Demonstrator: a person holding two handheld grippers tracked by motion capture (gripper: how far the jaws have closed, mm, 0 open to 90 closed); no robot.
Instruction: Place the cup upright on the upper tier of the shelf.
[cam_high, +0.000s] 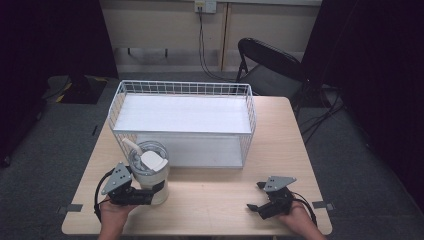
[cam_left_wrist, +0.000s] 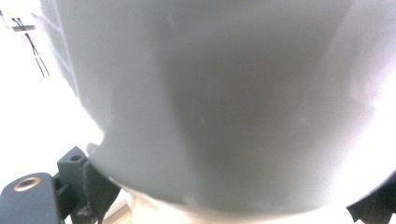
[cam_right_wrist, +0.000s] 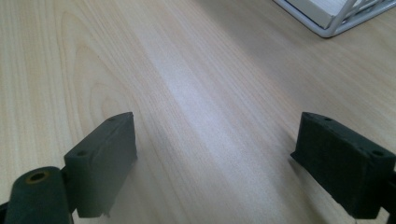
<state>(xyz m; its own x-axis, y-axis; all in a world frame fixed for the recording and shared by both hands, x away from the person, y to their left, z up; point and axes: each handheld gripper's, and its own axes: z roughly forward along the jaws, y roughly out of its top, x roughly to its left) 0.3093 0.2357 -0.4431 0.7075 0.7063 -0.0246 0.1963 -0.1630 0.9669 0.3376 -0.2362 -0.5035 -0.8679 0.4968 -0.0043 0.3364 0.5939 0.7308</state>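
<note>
A white tumbler (cam_high: 150, 172) with a clear lid and a white straw stands at the near left of the wooden table (cam_high: 220, 195). My left gripper (cam_high: 152, 194) holds its lower body from the near-left side, one jaw on each side. In the left gripper view the tumbler's pale wall (cam_left_wrist: 210, 93) bulges close between the two jaws of the left gripper (cam_left_wrist: 236, 196). My right gripper (cam_high: 255, 196) rests low over the near right of the table, open, with bare wood between its jaws. The right gripper (cam_right_wrist: 217, 130) points toward the table's middle.
A white wire basket (cam_high: 185, 86) with a white floor stands across the far half of the table, just behind the tumbler; its corner (cam_right_wrist: 334, 25) shows in the right gripper view. A black folding chair (cam_high: 270, 65) stands beyond the table's far right.
</note>
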